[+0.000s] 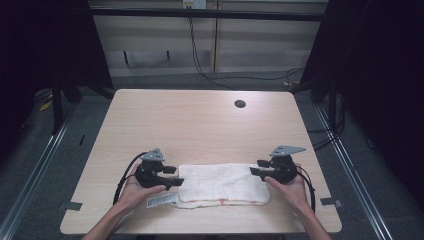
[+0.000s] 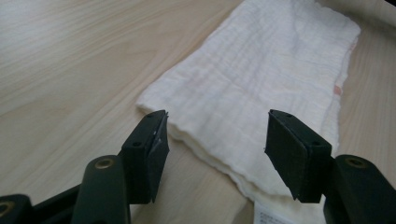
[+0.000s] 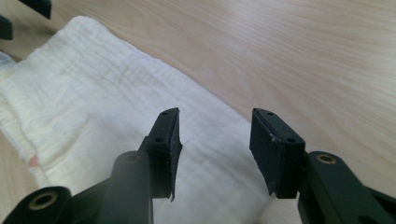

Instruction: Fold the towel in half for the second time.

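A folded white towel (image 1: 222, 183) lies flat near the table's front edge, with a white care label (image 1: 161, 200) sticking out at its front left corner. My left gripper (image 1: 173, 176) is at the towel's left end, open, its jaws either side of the folded edge of the towel (image 2: 261, 88). My right gripper (image 1: 258, 167) is at the towel's right end, also open, hovering over the far right corner of the towel (image 3: 93, 102). Nothing is held by either one. A pink mark shows along the towel's front hem.
The light wooden table (image 1: 200, 120) has a round cable hole (image 1: 240, 103) at the back right. Dark curtains and metal floor rails flank the table. A person's forearms come in from the bottom.
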### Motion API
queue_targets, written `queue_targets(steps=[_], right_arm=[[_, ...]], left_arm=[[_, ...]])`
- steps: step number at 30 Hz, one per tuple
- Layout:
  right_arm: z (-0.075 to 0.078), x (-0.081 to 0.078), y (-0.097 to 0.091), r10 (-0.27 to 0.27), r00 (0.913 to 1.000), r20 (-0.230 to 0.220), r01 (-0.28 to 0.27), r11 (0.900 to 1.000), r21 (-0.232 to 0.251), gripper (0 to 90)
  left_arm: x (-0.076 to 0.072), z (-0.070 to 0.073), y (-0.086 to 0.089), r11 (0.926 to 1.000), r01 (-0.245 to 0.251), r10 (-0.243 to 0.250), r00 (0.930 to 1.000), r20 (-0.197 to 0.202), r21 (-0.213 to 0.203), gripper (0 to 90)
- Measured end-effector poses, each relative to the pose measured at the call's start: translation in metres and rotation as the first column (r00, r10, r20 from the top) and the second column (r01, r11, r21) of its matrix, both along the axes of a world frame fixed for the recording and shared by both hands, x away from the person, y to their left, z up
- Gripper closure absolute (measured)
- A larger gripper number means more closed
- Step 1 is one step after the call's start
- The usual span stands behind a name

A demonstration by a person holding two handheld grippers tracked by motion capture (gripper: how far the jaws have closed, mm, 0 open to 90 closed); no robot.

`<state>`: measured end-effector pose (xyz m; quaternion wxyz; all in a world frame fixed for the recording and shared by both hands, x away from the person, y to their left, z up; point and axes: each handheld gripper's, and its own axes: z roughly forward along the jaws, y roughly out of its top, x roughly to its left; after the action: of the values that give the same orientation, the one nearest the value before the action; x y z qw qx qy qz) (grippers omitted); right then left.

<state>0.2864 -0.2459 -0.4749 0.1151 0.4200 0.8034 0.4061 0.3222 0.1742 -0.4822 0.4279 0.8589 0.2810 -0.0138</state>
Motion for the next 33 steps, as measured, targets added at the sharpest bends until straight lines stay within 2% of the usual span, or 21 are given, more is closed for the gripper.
queue_targets(steps=[3, 6, 8, 9, 14, 15, 16, 20, 22, 23, 24, 26, 27, 28, 30, 32, 33], right_arm=[[0.001, -0.002, 0.009, 0.034, 0.9994, -0.002, -0.034, 0.9994, 0.011, 51.9], [0.004, -0.006, 0.018, 0.068, 0.9976, 0.005, -0.068, 0.9976, 0.008, 51.6], [0.006, -0.009, 0.023, 0.089, 0.996, 0.008, -0.089, 0.996, 0.007, 51.4], [0.007, -0.01, 0.026, 0.097, 0.9952, 0.012, -0.097, 0.9953, 0.009, 51.5], [0.016, -0.013, 0.037, 0.137, 0.9902, 0.027, -0.138, 0.9896, 0.042, 48.8], [0.016, -0.013, 0.037, 0.137, 0.9902, 0.027, -0.138, 0.9896, 0.042, 48.8], [0.018, -0.013, 0.044, 0.149, 0.9884, 0.027, -0.15, 0.9872, 0.054, 48.6], [0.022, -0.017, 0.065, 0.208, 0.9779, 0.019, -0.209, 0.9772, 0.037, 48.8], [0.024, -0.018, 0.076, 0.238, 0.9713, 0.008, -0.238, 0.9703, 0.045, 48.8], [0.024, -0.018, 0.076, 0.238, 0.9713, 0.008, -0.238, 0.9703, 0.045, 48.8], [0.026, -0.017, 0.084, 0.255, 0.9667, -0.021, -0.254, 0.9654, 0.062, 48.8], [0.028, -0.017, 0.092, 0.278, 0.9602, -0.019, -0.277, 0.9588, 0.065, 49.0], [0.028, -0.017, 0.092, 0.278, 0.9602, -0.019, -0.277, 0.9588, 0.065, 49.0], [0.03, -0.017, 0.1, 0.299, 0.9539, -0.022, -0.298, 0.9528, 0.061, 50.0], [0.03, -0.016, 0.107, 0.316, 0.9486, -0.026, -0.314, 0.9479, 0.055, 50.0], [0.03, -0.015, 0.113, 0.329, 0.944, -0.026, -0.327, 0.9433, 0.057, 50.6], [0.029, -0.014, 0.117, 0.335, 0.9419, -0.028, -0.333, 0.9412, 0.059, 51.0]], left_arm=[[0.002, 0.004, 0.009, 0.9993, -0.034, 0.034, 0.9994, 0.006, -0.014, 38.0], [0.005, 0.01, 0.014, 0.9984, -0.056, 0.056, 0.9982, 0.022, -0.007, 37.7], [0.007, 0.015, 0.018, 0.9969, -0.075, 0.076, 0.9966, 0.033, -0.023, 37.8], [0.008, 0.016, 0.018, 0.9967, -0.079, 0.079, 0.9964, 0.029, -0.019, 37.8], [0.014, 0.025, 0.014, 0.9971, -0.076, 0.075, 0.9942, 0.077, 0.011, 39.4], [0.014, 0.025, 0.014, 0.9971, -0.076, 0.075, 0.9942, 0.077, 0.011, 39.4], [0.017, 0.03, 0.011, 0.9971, -0.075, 0.073, 0.9931, 0.092, 0.015, 39.6], [0.031, 0.04, 0.006, 0.9965, -0.083, 0.083, 0.992, 0.095, 0.004, 40.8], [0.038, 0.044, 0.002, 0.9956, -0.09, 0.086, 0.9908, 0.104, 0.028, 40.8], [0.038, 0.044, 0.002, 0.9956, -0.09, 0.086, 0.9908, 0.104, 0.028, 40.8], [0.046, 0.046, -0.002, 0.9965, -0.075, 0.071, 0.9934, 0.09, 0.036, 40.7], [0.051, 0.045, -0.006, 0.9954, -0.079, 0.073, 0.993, 0.093, 0.055, 40.4], [0.051, 0.045, -0.006, 0.9954, -0.079, 0.073, 0.993, 0.093, 0.055, 40.4], [0.056, 0.043, -0.008, 0.9952, -0.076, 0.071, 0.994, 0.084, 0.061, 40.4], [0.059, 0.04, -0.008, 0.9953, -0.085, 0.081, 0.9934, 0.082, 0.047, 40.5], [0.06, 0.037, -0.01, 0.9938, -0.093, 0.087, 0.9928, 0.082, 0.062, 40.5], [0.06, 0.034, -0.01, 0.9937, -0.098, 0.093, 0.9925, 0.078, 0.055, 40.4]])
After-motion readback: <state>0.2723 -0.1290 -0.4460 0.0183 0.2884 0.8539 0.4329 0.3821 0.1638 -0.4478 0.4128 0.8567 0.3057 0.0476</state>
